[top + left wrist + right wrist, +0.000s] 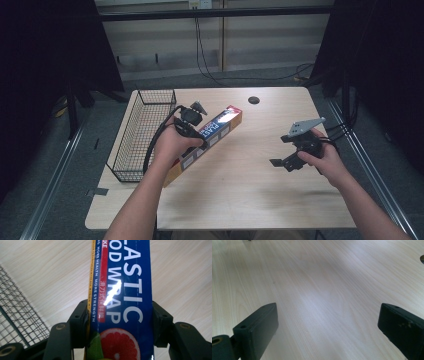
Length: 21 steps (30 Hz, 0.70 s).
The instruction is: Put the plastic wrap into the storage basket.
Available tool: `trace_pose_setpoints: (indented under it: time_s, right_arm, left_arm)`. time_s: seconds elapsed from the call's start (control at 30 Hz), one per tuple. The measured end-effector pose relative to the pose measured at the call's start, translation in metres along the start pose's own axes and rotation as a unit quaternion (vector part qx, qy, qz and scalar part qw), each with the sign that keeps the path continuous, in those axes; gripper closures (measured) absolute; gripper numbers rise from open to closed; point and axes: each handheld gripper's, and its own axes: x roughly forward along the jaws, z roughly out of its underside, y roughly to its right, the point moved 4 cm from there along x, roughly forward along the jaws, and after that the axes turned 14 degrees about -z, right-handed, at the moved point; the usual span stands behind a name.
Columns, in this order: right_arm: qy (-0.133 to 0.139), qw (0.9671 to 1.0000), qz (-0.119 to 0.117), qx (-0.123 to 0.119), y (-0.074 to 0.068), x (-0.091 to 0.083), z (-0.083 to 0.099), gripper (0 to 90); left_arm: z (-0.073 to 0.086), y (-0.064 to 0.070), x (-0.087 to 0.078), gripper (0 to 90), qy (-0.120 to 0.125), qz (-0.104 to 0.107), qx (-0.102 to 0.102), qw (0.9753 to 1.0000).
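Observation:
A long blue plastic wrap box [218, 129] with orange ends lies diagonally across the left half of the wooden table [240, 190], its near end hidden under a forearm. My left gripper [196, 136] is shut on it near the middle. In the left gripper view the two black jaws press both sides of the box [125, 290], with my left gripper [120, 312] looking along its length. My right gripper [281, 150] hovers over the right half of the table, open and holding nothing. Bare wood shows between the wide-apart jaws of my right gripper [328, 320].
A black wire basket [145, 130] stands along the table's left edge, close beside the box, and its mesh [17, 315] shows in the left gripper view. A dark round hole [253, 100] sits near the table's far edge.

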Motion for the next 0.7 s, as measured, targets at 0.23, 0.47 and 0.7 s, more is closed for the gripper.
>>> trace_pose_setpoints:
  time_s: [0.23, 0.47, 0.7]
  right_arm:
    - [0.012, 0.9999, 0.006, 0.001, -0.001, 0.001, 0.003, 2.7]
    - [0.021, 0.9998, 0.005, -0.002, -0.003, 0.001, 0.004, 2.5]
    - [0.018, 0.9998, 0.004, 0.002, -0.005, 0.005, 0.006, 2.5]
  left_arm:
    - [0.001, -0.011, -0.004, 43.9, -0.002, -0.018, -0.033, 0.9993]
    - [0.003, -0.020, -0.009, 43.9, -0.005, -0.031, -0.059, 0.9978]
    - [0.006, -0.034, -0.016, 43.9, -0.008, -0.040, -0.083, 0.9957]
